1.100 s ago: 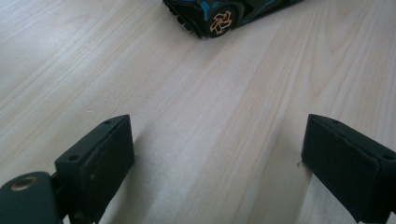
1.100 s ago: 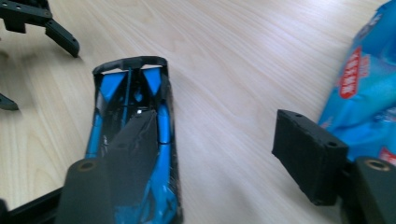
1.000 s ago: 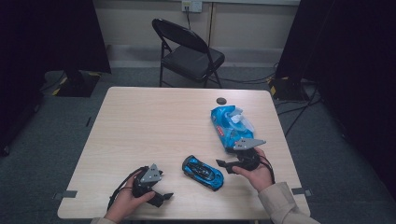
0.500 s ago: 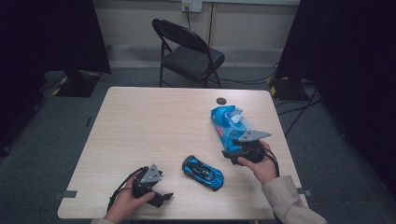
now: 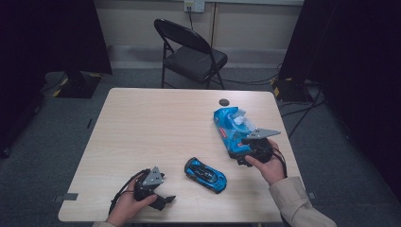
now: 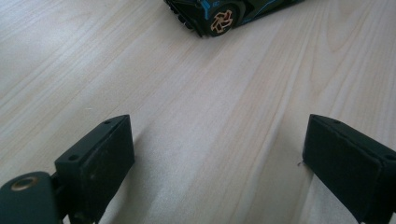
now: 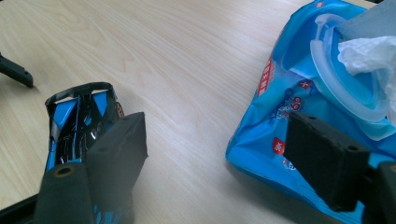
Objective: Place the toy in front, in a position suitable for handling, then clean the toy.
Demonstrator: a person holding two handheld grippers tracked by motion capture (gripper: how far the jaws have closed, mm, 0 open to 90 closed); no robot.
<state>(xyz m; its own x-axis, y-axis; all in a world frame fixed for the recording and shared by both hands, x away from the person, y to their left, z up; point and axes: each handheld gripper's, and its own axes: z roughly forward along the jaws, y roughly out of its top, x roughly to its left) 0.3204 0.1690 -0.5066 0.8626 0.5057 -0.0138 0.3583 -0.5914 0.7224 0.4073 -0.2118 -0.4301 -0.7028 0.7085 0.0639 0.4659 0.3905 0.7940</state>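
The right gripper (image 5: 249, 150) sits at the near end of a blue wet-wipe pack (image 5: 231, 126), its fingers (image 7: 327, 158) spread apart and grasping nothing. In the right gripper view one finger stands in front of the pack's lower corner, while the other finger is over bare wood with the blue toy car (image 7: 79, 126) just behind it; bare wood lies in the gap between the two fingers, and whether the pack-side finger touches the wrapper cannot be told. The pack (image 7: 317, 93) lies flat on the surface (image 5: 156, 132), its round plastic lid ring open and a white wipe (image 7: 369, 51) sticking up out of it, beyond the fingertips. In the high view the toy car (image 5: 205, 172) rests on the surface between the two grippers, to the left of the right gripper's fingers and well apart from the pack. The left gripper (image 5: 158, 191) is held low near the front edge of the surface, its fingers (image 6: 98, 163) also released and wide apart, with only plain wood grain between them. In the left gripper view the car (image 6: 224, 14) lies ahead of those fingertips, near but not touching, showing a wheel with a gold hub. A small dark round disc (image 5: 223, 101) lies on the far part of the surface, beyond the pack, and a black folding chair (image 5: 189, 52) stands behind.
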